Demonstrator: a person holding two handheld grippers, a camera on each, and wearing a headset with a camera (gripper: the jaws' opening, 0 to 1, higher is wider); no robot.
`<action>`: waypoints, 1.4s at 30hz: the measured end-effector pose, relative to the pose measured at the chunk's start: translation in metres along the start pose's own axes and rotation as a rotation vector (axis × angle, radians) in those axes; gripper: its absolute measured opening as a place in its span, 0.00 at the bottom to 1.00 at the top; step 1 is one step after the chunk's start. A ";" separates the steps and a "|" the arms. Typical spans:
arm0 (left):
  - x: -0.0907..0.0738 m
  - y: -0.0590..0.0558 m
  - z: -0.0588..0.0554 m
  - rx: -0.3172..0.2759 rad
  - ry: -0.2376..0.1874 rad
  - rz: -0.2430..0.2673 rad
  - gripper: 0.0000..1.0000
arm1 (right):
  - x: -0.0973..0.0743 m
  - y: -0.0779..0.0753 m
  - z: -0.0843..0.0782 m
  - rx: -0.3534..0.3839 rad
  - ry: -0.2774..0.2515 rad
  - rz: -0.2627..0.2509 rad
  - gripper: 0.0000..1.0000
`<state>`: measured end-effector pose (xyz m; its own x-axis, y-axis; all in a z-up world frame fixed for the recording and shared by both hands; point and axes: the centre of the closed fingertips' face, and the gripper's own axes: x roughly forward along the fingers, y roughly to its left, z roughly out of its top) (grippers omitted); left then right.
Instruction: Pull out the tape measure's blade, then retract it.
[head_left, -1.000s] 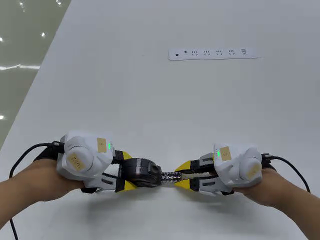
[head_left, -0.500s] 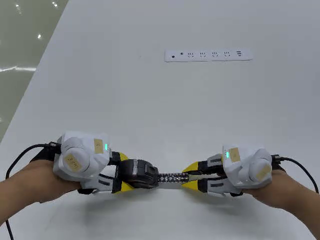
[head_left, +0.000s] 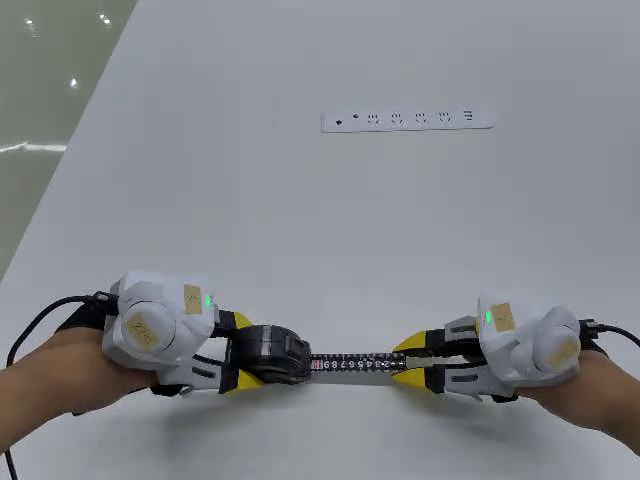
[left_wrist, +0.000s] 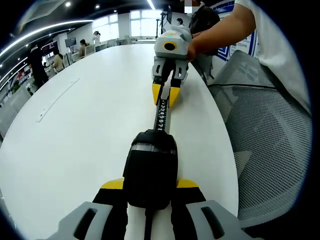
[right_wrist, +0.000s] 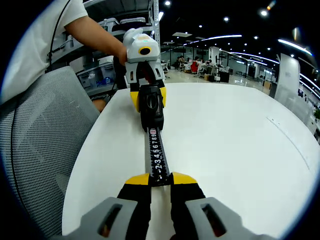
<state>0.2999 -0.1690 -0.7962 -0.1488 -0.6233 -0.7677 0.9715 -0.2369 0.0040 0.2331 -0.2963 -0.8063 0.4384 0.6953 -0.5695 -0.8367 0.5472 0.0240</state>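
The left gripper (head_left: 246, 352) is clamped on the black tape measure (head_left: 272, 352), with its yellow-tipped jaws pressing the case from both sides. It sits at the near edge of the white table (head_left: 300, 230); whether the case touches the surface cannot be told. The blade (head_left: 355, 361) runs straight out of the case to the right gripper (head_left: 408, 361), whose jaws are pinched together on the blade's end. Printed numerals show along the drawn-out length. The two grippers face each other along this line. A white power strip (head_left: 408, 120) lies farther across the table, well apart from them. A grey mesh chair back (left_wrist: 270, 125) stands beside the table.
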 end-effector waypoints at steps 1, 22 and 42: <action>0.000 0.000 0.000 -0.001 0.001 0.000 0.30 | -0.002 0.000 -0.001 0.002 0.002 -0.003 0.12; 0.001 0.000 0.001 0.000 0.016 -0.001 0.30 | -0.040 -0.008 -0.026 0.027 0.045 -0.044 0.12; 0.002 0.000 0.000 0.006 0.029 -0.010 0.30 | -0.079 -0.012 -0.054 0.064 0.092 -0.085 0.11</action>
<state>0.2991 -0.1705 -0.7976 -0.1532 -0.5993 -0.7858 0.9688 -0.2477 0.0000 0.1906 -0.3829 -0.8062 0.4726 0.6008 -0.6447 -0.7738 0.6330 0.0227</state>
